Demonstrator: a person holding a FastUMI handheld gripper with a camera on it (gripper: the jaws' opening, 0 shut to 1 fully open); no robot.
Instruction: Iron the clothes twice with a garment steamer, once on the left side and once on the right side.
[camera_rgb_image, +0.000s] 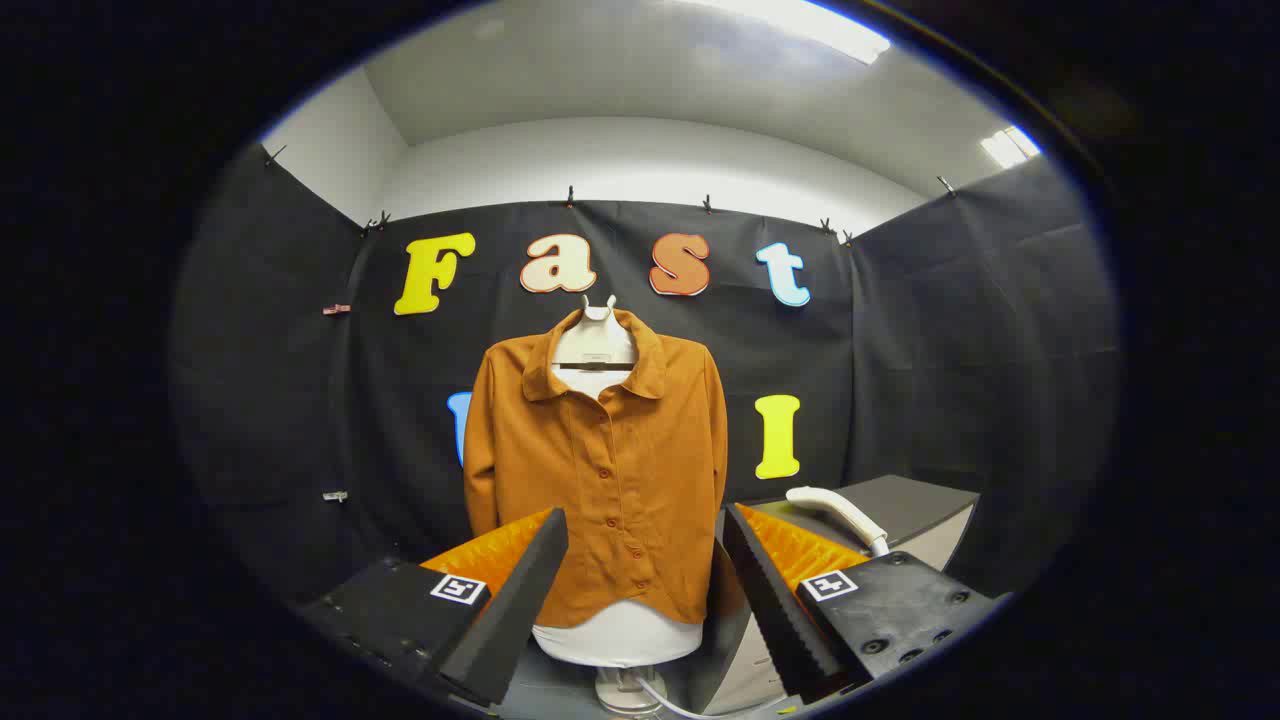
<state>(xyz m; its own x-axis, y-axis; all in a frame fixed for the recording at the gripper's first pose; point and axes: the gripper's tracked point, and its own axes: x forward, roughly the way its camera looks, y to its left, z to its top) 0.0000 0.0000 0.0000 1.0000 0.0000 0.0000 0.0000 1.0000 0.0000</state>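
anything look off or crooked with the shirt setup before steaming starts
Nothing stands out. The orange shirt hangs straight and buttoned on the white mannequin. The steamer lies on the dark surface to the right. The gripper is open, holding nothing.

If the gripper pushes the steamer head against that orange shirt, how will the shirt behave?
The orange shirt looks like soft cloth, so it would probably dent and slide rather than resist. It hangs on a white torso form, which should back it up. The form stands on a narrow post, so a hard push might rock it. The gripper is open, holding nothing.
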